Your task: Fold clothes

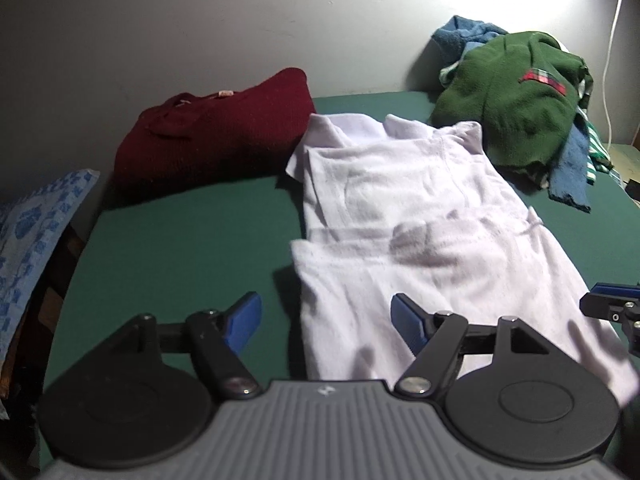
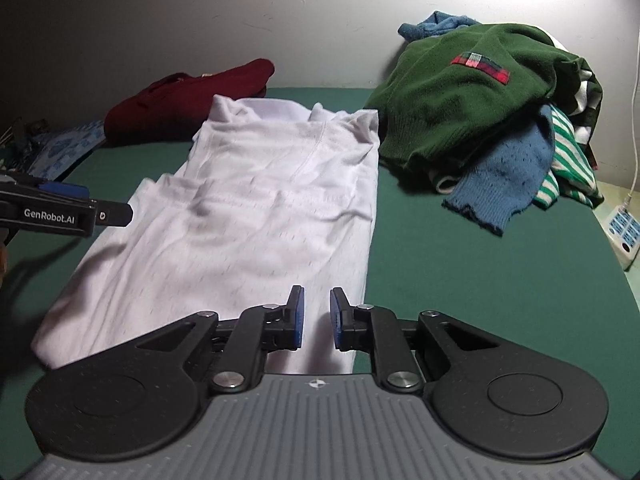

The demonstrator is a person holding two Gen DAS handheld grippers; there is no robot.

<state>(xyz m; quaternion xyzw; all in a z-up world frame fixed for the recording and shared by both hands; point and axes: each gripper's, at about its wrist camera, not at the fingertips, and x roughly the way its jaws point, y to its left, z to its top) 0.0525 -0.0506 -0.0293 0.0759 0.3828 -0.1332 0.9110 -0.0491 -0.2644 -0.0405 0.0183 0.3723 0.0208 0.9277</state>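
A pale lilac shirt (image 1: 420, 216) lies flat on the green table (image 1: 180, 240), folded lengthwise into a long strip with its collar at the far end. It also shows in the right wrist view (image 2: 256, 216). My left gripper (image 1: 326, 322) is open wide above the shirt's near left edge, one blue pad over the table and one over the cloth. My right gripper (image 2: 317, 318) hovers over the shirt's near right part with its jaws a narrow gap apart and nothing between them. Each gripper shows at the edge of the other's view.
A folded dark red sweater (image 1: 216, 128) lies at the far left. A heap of unfolded clothes with a green fleece (image 2: 460, 100) and a blue knit (image 2: 504, 176) sits at the far right. A power strip (image 2: 624, 236) lies beyond the table's right edge. A blue patterned cloth (image 1: 32, 224) is at the left.
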